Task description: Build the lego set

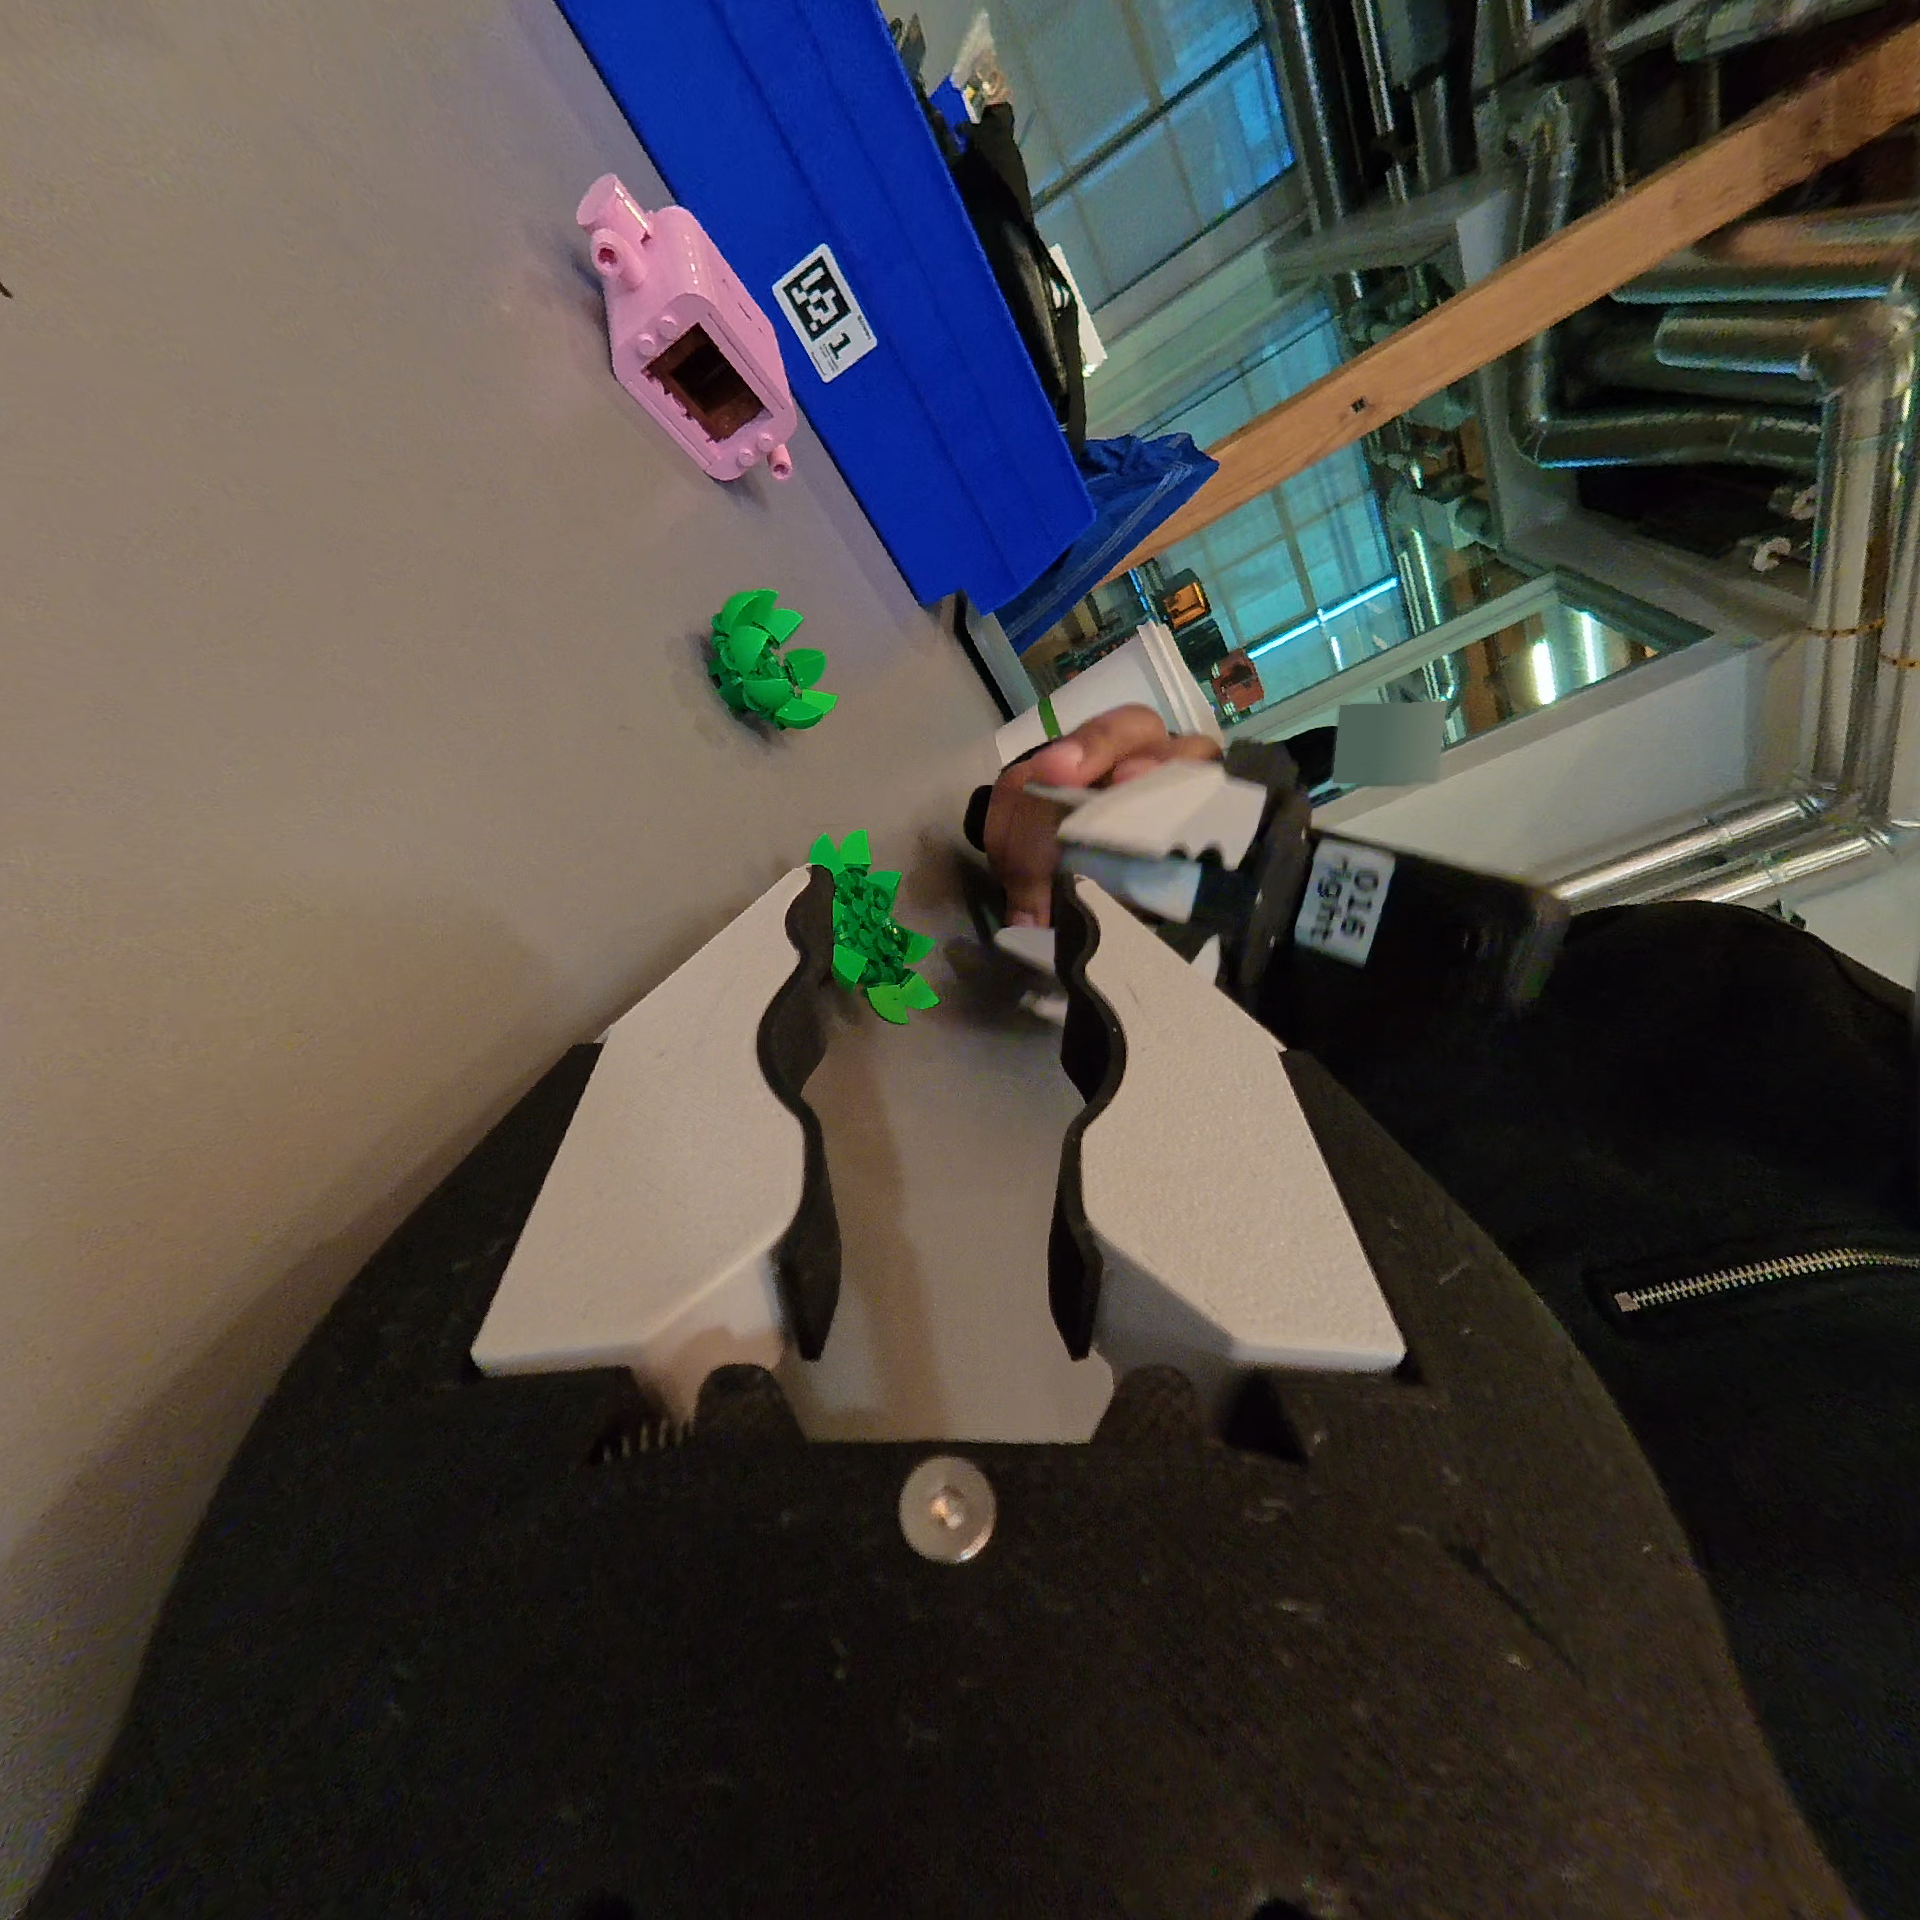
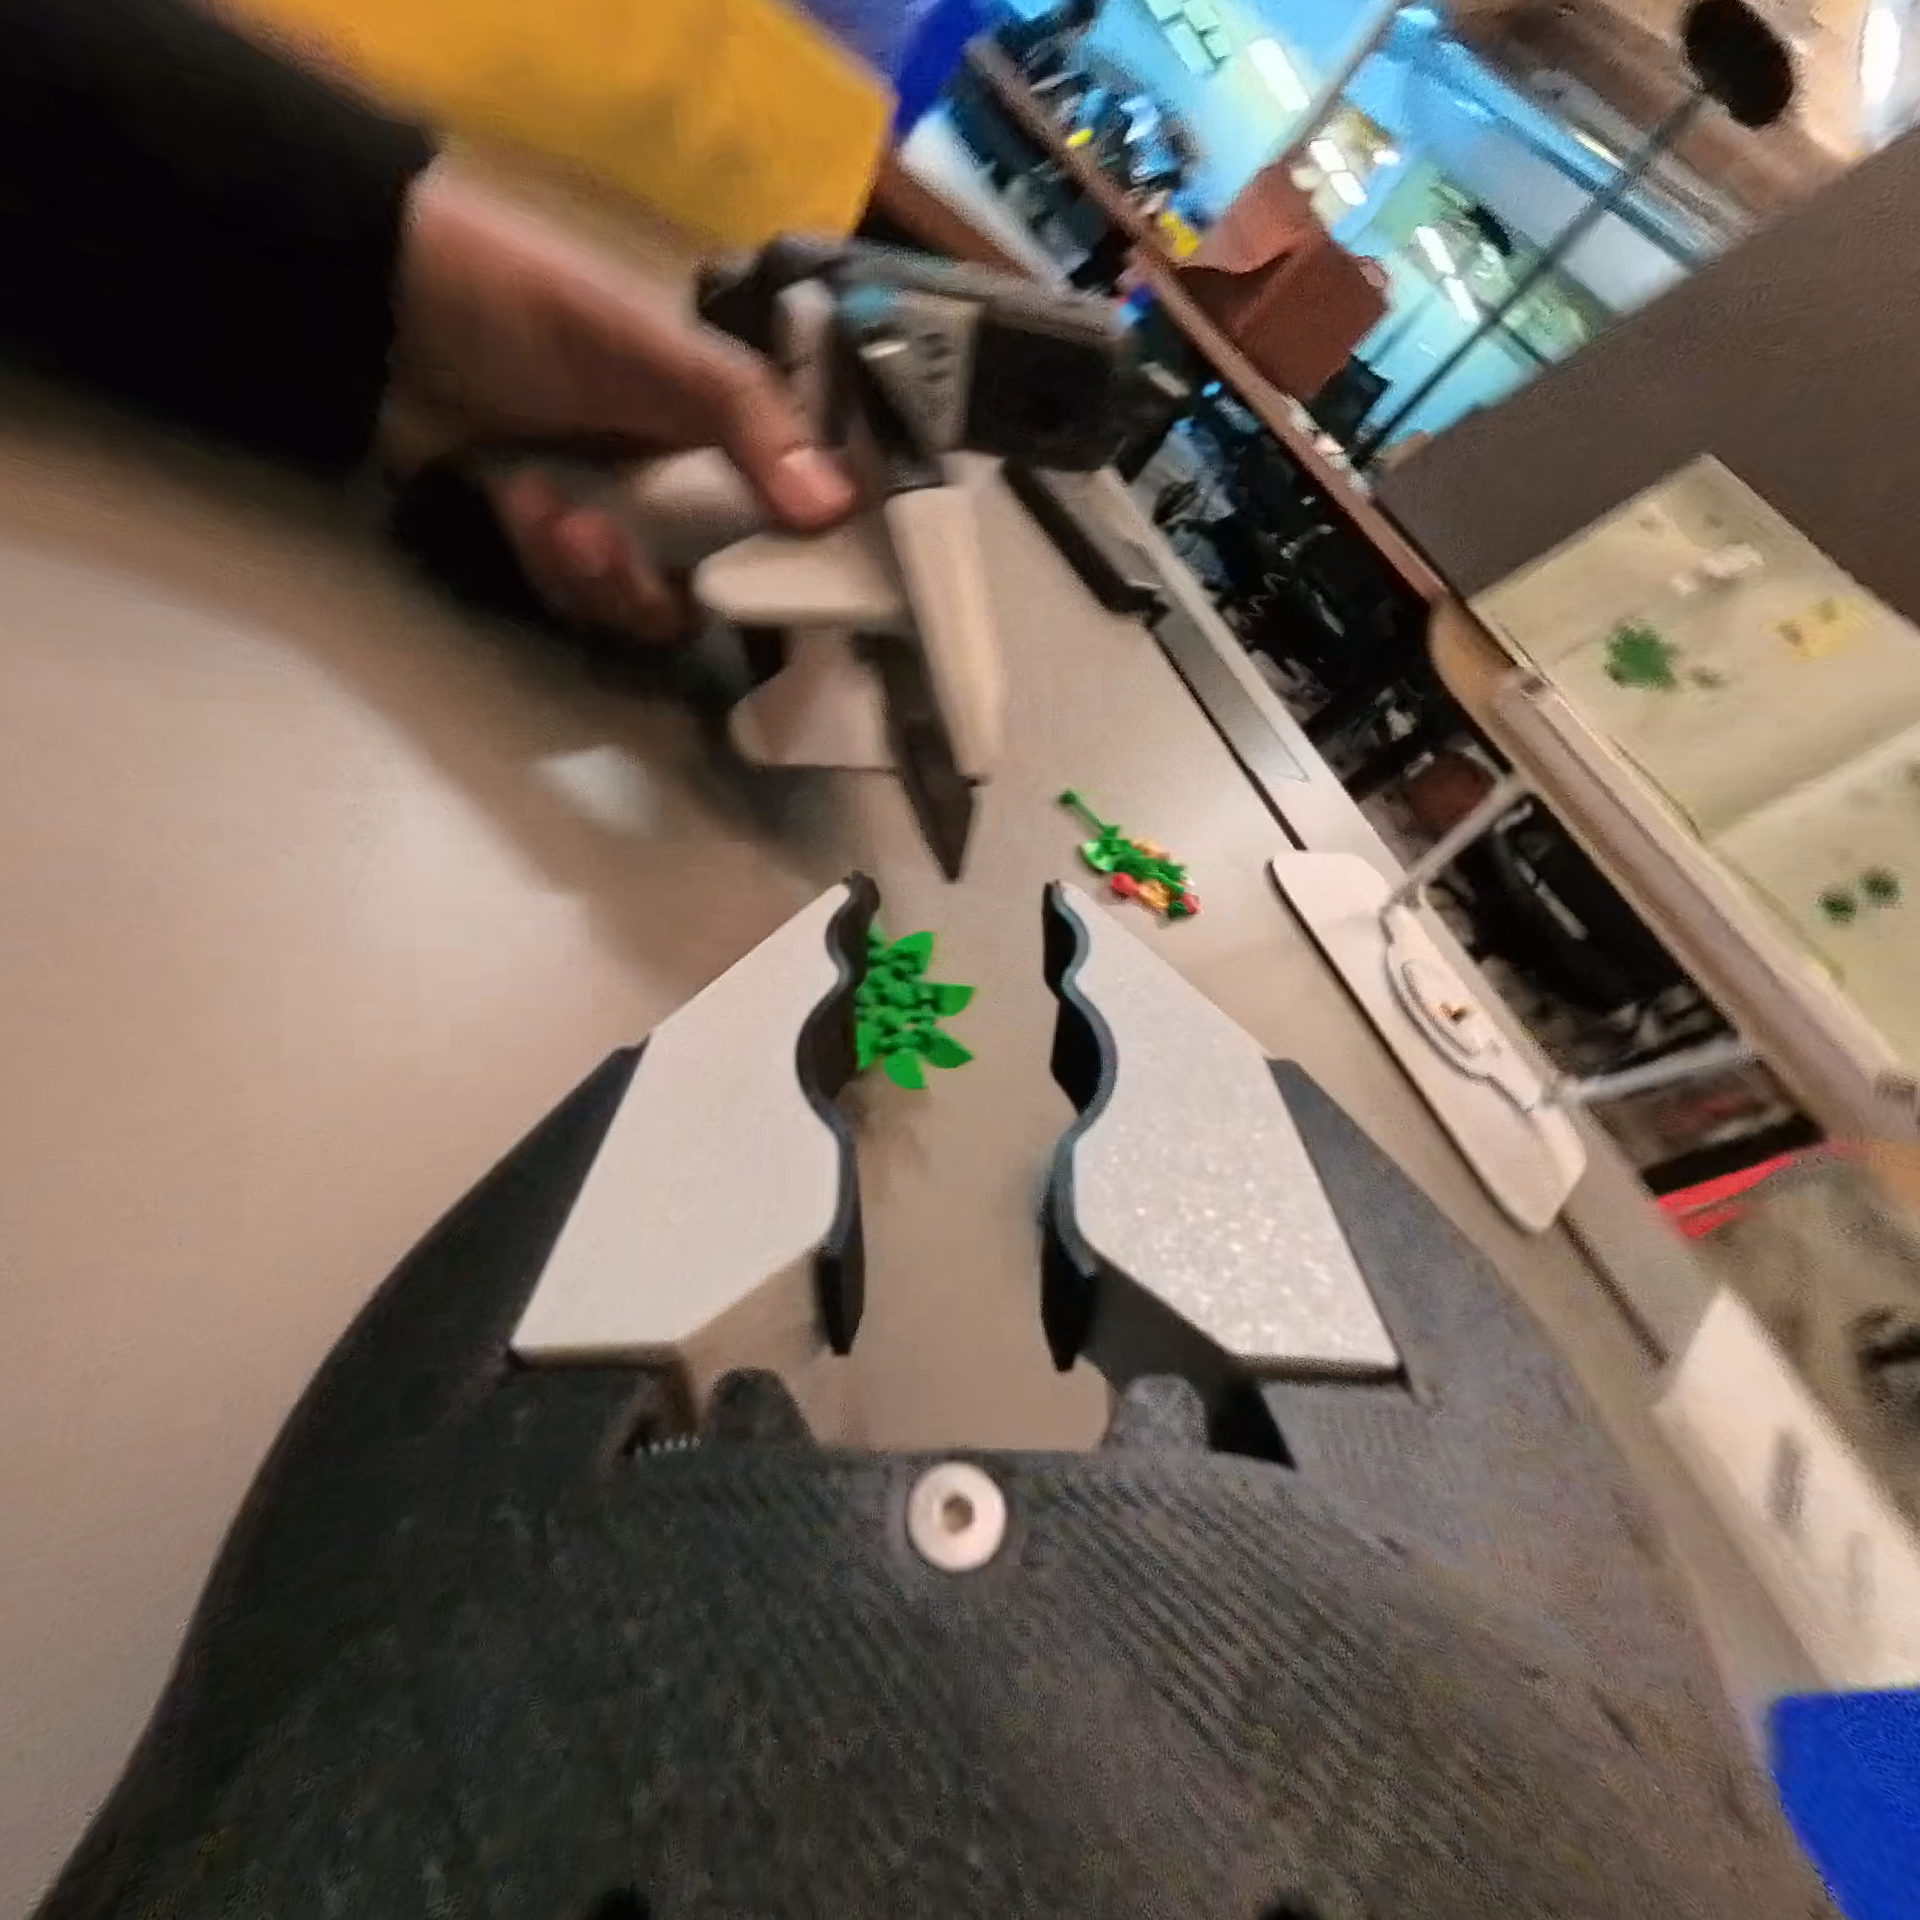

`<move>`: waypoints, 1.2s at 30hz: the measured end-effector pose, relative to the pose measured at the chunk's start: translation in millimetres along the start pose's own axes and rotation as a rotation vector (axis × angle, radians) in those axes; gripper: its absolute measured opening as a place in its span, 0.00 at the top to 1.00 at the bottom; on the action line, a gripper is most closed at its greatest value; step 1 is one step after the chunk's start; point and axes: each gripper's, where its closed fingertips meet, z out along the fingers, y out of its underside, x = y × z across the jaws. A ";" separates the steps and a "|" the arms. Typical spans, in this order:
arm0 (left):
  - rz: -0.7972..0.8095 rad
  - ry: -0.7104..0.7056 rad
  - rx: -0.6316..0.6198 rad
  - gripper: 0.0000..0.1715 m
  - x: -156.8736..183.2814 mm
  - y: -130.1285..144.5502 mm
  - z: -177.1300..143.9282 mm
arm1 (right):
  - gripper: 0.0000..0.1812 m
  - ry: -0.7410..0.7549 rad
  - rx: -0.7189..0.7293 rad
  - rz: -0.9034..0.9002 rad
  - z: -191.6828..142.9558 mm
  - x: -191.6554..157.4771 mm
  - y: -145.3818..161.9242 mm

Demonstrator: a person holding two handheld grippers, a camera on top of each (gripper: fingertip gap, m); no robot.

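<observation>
Both tools are spread wide and hold nothing. The left tool (image 1: 940,904) and the right tool (image 2: 956,904) point at the same green leaf cluster (image 1: 873,940) lying on the surface (image 1: 312,727), probably to grasp it. The pink lego body (image 1: 691,332) waits farther away beside the blue bin (image 1: 883,260).

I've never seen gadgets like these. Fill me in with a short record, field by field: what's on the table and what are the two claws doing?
Surface: grey table
Left gripper: open, empty, beside a green leafy lego cluster
Right gripper: open, empty, near the same cluster
Other green lego cluster: alone, farther off
Pink lego body: lying next to a blue bin
Stemmed lego sprig: green with red bits, apart from the grippers
Holder: a person's hand on the left gripper
</observation>
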 end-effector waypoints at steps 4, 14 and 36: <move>0.022 -0.012 -0.002 0.76 0.5 0.9 0.6 | 0.81 0.078 0.032 0.348 -8.3 43.5 14.9; 0.475 -0.342 0.163 0.73 -2.4 -30.2 -13.0 | 0.83 0.136 0.133 0.684 -24.4 82.9 26.6; 0.955 -1.120 0.458 1.00 -8.1 -74.3 -65.5 | 0.84 0.135 0.075 0.626 -17.8 75.6 28.8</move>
